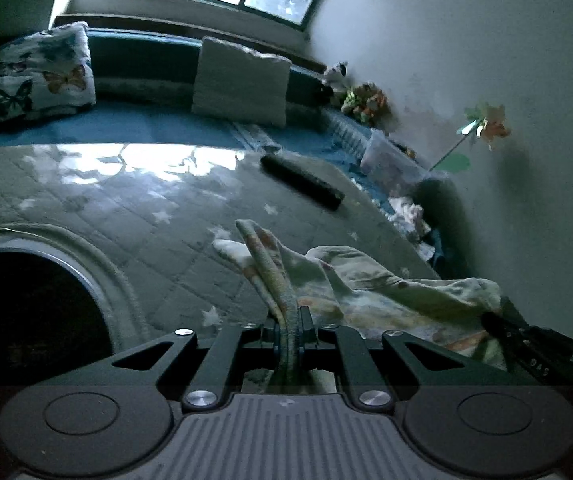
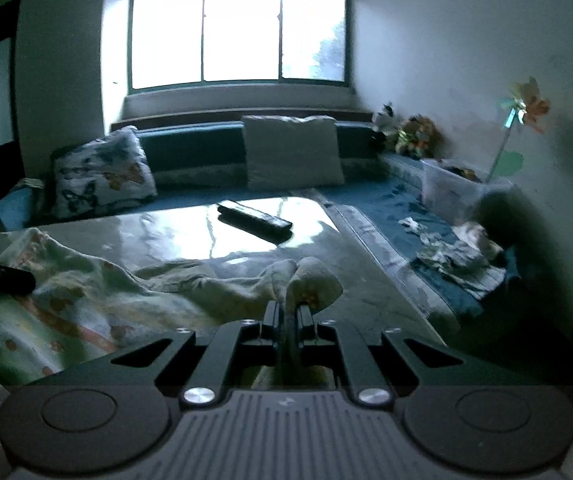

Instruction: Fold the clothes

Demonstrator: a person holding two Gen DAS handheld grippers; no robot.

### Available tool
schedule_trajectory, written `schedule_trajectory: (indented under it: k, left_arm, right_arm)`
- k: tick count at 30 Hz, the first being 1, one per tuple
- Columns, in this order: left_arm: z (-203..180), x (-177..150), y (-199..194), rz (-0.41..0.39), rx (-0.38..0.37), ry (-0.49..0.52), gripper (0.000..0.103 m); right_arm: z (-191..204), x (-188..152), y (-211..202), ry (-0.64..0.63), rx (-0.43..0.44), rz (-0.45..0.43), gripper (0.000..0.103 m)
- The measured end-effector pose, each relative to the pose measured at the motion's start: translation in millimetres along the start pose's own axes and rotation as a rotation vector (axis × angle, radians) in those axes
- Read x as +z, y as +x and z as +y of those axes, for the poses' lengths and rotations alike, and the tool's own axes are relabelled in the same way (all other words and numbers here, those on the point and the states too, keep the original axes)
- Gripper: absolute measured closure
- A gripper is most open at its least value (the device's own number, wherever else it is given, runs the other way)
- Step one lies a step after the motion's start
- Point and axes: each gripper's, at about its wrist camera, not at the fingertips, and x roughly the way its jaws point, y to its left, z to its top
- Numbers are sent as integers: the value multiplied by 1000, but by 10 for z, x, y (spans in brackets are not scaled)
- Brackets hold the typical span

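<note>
A pale garment with orange and green print [image 1: 386, 292] lies crumpled on the quilted table cover [image 1: 134, 216]. My left gripper [image 1: 289, 320] is shut on a folded edge of the garment, which stands up between its fingers. My right gripper [image 2: 288, 312] is shut on another edge of the same garment [image 2: 98, 292]. The right gripper's black fingers show at the right of the left wrist view [image 1: 526, 332]. The left gripper's dark tip shows at the left of the right wrist view [image 2: 2, 280].
A black remote control [image 2: 254, 220] lies further back on the table. Behind it is a blue sofa [image 2: 370, 200] with a butterfly pillow [image 2: 102, 176], a plain pillow [image 2: 292, 152], a clear plastic box [image 2: 450, 190] and more clothes [image 2: 450, 252]. A dark round opening [image 1: 26, 308] shows at left.
</note>
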Motion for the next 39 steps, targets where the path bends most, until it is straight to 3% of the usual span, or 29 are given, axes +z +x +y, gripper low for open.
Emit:
schedule_trajectory:
  k: [5,8,11,19,24,30,35,39]
  left_arm:
    - [104,-149,222,56,65,26,88]
    - [202,-178,167,46,100,29,80]
    - [229,-141,60,10,114,41,80]
    - [-6,-240,42,24,9,139,82]
    - [-120,-350,165,62,-25,200,82]
    - [-81,-421,310,100,-20,205,82]
    - [-34,-434,237,90,-19,192,82]
    - [-8,-447,171,82,-20,189,82]
  right_arm:
    - [-83,-212,226,17,-39,92,94]
    - [-111,-289,258,17,-61,118,90]
    - [-102,-274,219,20,-57,97,90]
    - [69,-142,528,55,116,143,90]
    - [196,-128,819,65,130,168,90]
    - [280,-139,1095,45,103,199,90]
    - [333,-89,1019,32,102,171,90]
    - [510,-13,893,-5,184,153,90]
